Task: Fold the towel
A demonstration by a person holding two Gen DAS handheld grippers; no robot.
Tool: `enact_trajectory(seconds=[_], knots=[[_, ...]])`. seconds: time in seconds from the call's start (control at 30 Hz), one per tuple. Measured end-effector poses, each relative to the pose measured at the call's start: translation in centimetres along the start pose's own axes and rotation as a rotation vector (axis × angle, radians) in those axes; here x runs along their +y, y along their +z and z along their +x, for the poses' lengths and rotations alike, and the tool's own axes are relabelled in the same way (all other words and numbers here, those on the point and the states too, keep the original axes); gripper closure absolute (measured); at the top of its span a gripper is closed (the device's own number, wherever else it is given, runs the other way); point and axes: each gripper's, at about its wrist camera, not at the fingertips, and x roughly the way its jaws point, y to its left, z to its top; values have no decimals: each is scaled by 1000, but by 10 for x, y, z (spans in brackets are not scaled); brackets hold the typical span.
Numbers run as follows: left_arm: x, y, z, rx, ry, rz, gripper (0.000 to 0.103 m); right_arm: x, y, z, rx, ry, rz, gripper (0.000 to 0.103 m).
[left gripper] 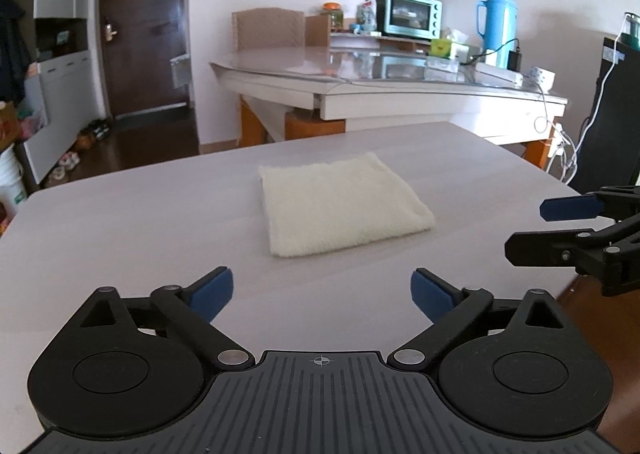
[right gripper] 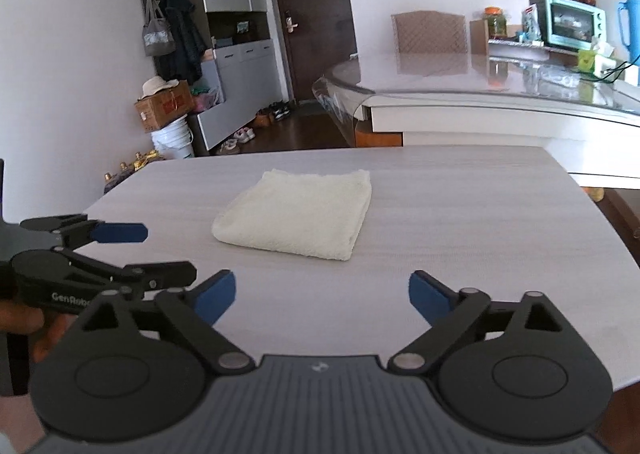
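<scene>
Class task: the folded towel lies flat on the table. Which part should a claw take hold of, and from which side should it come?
Probably the thick near edge of the towel, approached low from the front. That edge is rounded and stands slightly proud of the table, so a finger could slide under it. The left claw and right claw both stand open, short of it.

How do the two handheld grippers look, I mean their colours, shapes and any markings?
Both the left gripper and the right gripper are black plastic, with two round discs, jointed link arms with silver pins, blue finger pads and a ribbed grey base. White lettering beginning "GenRobo" marks the side of the left one.
</scene>
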Motion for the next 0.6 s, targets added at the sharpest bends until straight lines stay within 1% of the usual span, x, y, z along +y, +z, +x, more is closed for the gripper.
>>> enact_trajectory(seconds=[0.2,0.3,0.47,0.6], knots=[[-7,-6,-20,-20,45,-14,0,14,-8,-16,-4,-21,-4,3],[-7,-10,-30,-27,65,-40,0,20,-13,-25,-3,-29,-10,3],[-7,-15,-47,-30,53,-60,0,23,-17,-35,4,-48,6,3],[-4,-13,-54,-36,38,-79,0,26,-16,-34,-3,-52,17,3]])
